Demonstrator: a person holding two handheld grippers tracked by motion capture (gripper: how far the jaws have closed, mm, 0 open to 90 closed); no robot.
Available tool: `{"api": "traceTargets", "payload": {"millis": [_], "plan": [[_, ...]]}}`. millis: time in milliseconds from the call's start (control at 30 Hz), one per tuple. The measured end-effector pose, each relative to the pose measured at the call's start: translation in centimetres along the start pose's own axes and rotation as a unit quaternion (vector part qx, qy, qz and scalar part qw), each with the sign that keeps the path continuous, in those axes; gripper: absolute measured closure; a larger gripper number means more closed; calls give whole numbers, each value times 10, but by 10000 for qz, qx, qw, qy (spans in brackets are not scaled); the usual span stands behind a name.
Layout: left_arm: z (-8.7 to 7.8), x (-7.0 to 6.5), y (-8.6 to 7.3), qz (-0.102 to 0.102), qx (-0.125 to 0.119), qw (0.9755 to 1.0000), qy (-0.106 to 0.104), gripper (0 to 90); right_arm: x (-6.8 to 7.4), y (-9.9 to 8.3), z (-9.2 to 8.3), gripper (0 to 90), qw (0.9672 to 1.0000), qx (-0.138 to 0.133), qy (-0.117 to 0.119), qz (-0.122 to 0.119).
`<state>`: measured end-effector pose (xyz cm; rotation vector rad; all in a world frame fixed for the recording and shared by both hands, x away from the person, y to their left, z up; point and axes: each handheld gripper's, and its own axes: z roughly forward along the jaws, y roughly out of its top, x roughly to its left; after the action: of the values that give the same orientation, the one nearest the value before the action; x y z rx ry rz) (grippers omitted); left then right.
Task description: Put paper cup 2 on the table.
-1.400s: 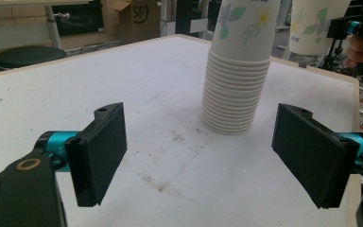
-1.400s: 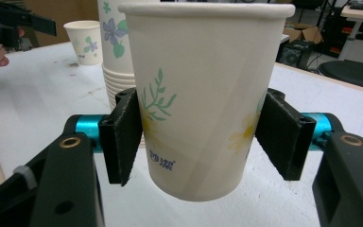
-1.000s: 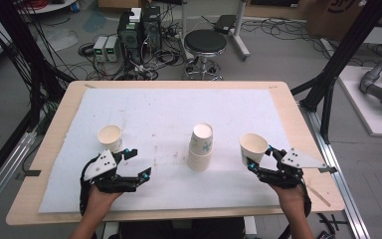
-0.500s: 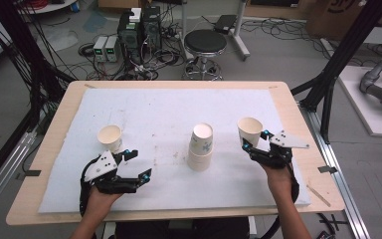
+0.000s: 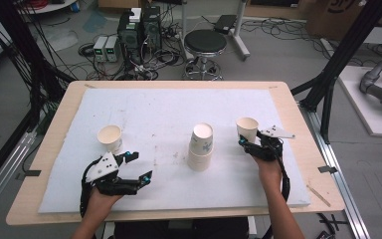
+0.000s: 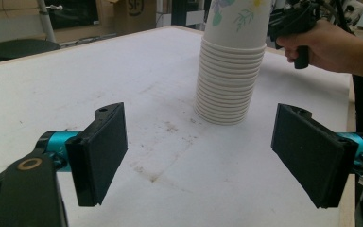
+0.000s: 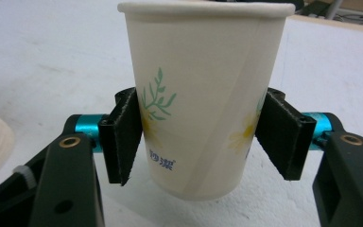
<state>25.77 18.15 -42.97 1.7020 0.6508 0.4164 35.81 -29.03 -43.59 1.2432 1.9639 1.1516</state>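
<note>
Cup (image 7: 203, 104), white paper printed with green sprigs and yellow flowers, sits upright between the two black pads (image 7: 123, 137) of the right gripper (image 7: 201, 139), which pinch its lower half from both sides. Its rim is level and its mouth faces up. In the right gripper view its base shows just above the white mat (image 7: 52, 56), and whether it touches the mat cannot be told. In the high view the cup (image 5: 247, 129) is at the right part of the mat (image 5: 154, 114), with the right gripper (image 5: 251, 146) just behind it, held by the person's right hand (image 5: 270, 167), a grey plate on top.

To its left, near the middle of the mat, stands the stack (image 5: 200, 148) of nested cups, upright and well apart from the held one. In the left gripper view the stack (image 6: 229, 71) rises past the top edge, its many rims ribbing the lower part, the same flower print on the topmost cup.

Farther left, a single cup (image 5: 109, 138) stands alone with its mouth up. Just in front of it is the left gripper (image 5: 135, 167), low over the mat in the left hand (image 5: 102, 196). Its jaws are spread wide with nothing between them; in its own view the left gripper (image 6: 208, 161) has only bare, faintly stained mat between the pads (image 6: 101, 151), and the stack stands well ahead of them.

The mat lies on a wooden table (image 5: 298, 124).
</note>
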Motion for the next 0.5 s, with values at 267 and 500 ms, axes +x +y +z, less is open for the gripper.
{"api": "traceTargets", "payload": {"millis": [267, 500], "plan": [[1, 1, -1, -11, 30, 10000, -8, 192, 1, -3, 4, 363, 9991, 430, 32, -22], [0, 1, -1, -47, 43, 10000, 32, 192, 2, -11, -5, 367, 9980, 614, -56, -159]]}}
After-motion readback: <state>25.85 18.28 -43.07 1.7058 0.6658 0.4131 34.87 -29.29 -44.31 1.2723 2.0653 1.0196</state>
